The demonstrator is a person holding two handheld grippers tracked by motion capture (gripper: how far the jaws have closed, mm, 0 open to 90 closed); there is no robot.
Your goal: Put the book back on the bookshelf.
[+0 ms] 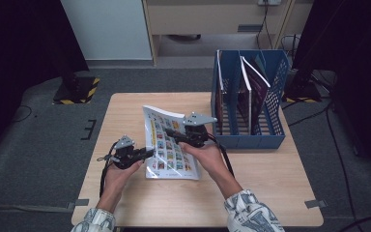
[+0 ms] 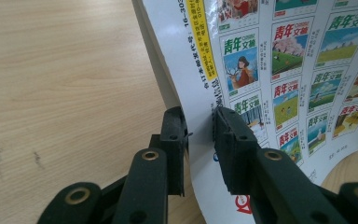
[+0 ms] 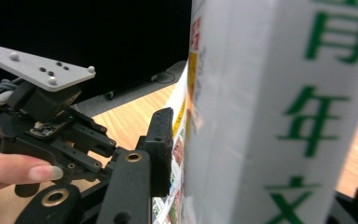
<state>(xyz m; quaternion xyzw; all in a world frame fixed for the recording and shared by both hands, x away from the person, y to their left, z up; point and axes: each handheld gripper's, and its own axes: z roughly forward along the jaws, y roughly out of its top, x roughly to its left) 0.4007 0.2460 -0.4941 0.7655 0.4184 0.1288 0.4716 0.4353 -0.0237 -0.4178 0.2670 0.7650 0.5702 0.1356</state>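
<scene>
A thick magazine [image 1: 170,147] with a grid of small cover pictures is tilted up off the wooden table [image 1: 265,183]. My left gripper [image 1: 147,153] is at its left edge. In the left gripper view the two black jaws [image 2: 199,140] close across the white spine of the magazine [image 2: 284,70], one on each side. My right gripper [image 1: 173,132] reaches over the magazine's upper middle. In the right gripper view the magazine [image 3: 261,116] stands edge-on between the jaws [image 3: 261,163]. A narrow gap separates it from the visible pad [image 3: 162,149], and the other pad is hidden behind it.
A blue file rack [image 1: 278,87] with several books upright in its slots stands on the table's back right. The left gripper [image 3: 42,116], with its grey plate and a hand on it, appears in the right gripper view. Grey floor surrounds the table.
</scene>
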